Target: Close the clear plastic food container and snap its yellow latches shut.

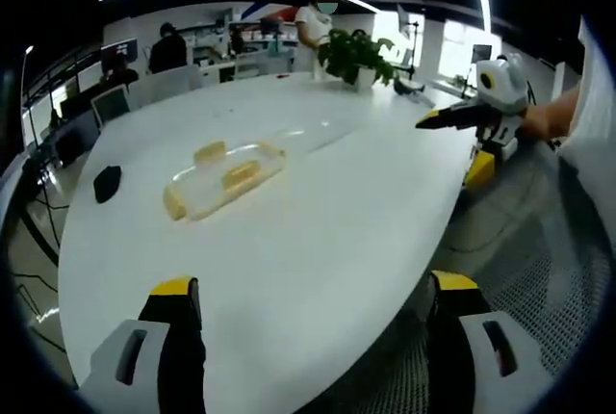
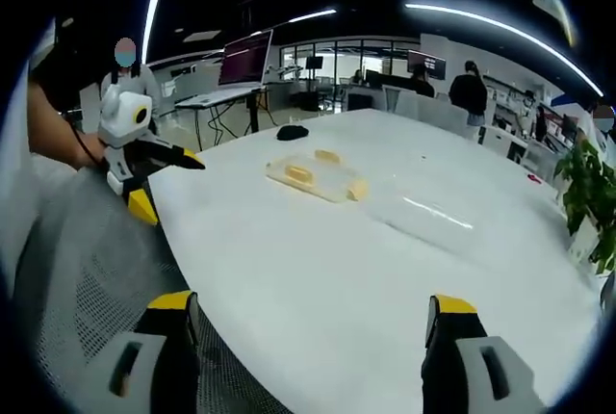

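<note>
The clear plastic container (image 1: 223, 181) with yellow latches lies on the white table (image 1: 318, 241), well ahead of my left gripper (image 1: 313, 313), whose jaws stand wide open with nothing between them. A faint clear sheet-like piece (image 1: 310, 135) lies just beyond the container; I cannot tell if it is the lid. From the other side the container (image 2: 318, 179) and the clear piece (image 2: 428, 212) lie far in front of my right gripper (image 2: 308, 323), also open and empty at the table's edge. Each gripper shows in the other's view, right gripper (image 1: 472, 140) and left gripper (image 2: 144, 168), held off the table's rim.
A small black object (image 1: 107, 183) (image 2: 292, 132) rests near the table's far edge. A potted plant (image 1: 356, 56) (image 2: 587, 193) stands at one end. Mesh chair fabric (image 2: 106, 270) lies below the table edge. People and desks fill the background.
</note>
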Demonstrator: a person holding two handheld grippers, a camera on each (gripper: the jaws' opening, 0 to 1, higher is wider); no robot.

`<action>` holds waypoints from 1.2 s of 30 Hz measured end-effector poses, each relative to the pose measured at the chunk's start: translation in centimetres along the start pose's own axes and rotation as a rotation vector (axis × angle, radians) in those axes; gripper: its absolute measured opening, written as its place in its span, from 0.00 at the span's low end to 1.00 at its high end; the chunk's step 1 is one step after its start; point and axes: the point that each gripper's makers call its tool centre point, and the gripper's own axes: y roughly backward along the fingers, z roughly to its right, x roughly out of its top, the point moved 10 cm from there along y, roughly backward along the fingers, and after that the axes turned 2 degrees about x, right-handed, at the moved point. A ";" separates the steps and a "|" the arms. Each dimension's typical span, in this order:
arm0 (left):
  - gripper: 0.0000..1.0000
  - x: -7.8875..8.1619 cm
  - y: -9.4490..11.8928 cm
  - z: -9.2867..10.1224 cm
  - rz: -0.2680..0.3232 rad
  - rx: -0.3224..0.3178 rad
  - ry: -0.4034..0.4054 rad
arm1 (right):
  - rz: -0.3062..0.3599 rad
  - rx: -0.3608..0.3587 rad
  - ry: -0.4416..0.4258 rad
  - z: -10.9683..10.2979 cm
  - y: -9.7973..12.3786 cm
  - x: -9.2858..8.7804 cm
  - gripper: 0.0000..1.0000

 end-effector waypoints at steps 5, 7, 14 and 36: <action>0.95 0.1 -0.1 0.1 -0.002 -0.011 -0.008 | 0.007 -0.007 -0.004 0.1 0.1 0.0 0.99; 0.95 0.0 -0.1 0.1 -0.005 -0.005 0.001 | 0.005 -0.010 0.000 0.1 0.1 0.0 0.99; 0.95 0.0 -0.1 0.1 -0.009 -0.013 -0.002 | -0.006 -0.017 0.003 0.2 0.1 0.0 0.97; 0.94 0.6 -0.1 -0.2 -0.003 -0.022 -0.007 | -0.034 0.053 0.033 1.3 -1.1 1.0 0.91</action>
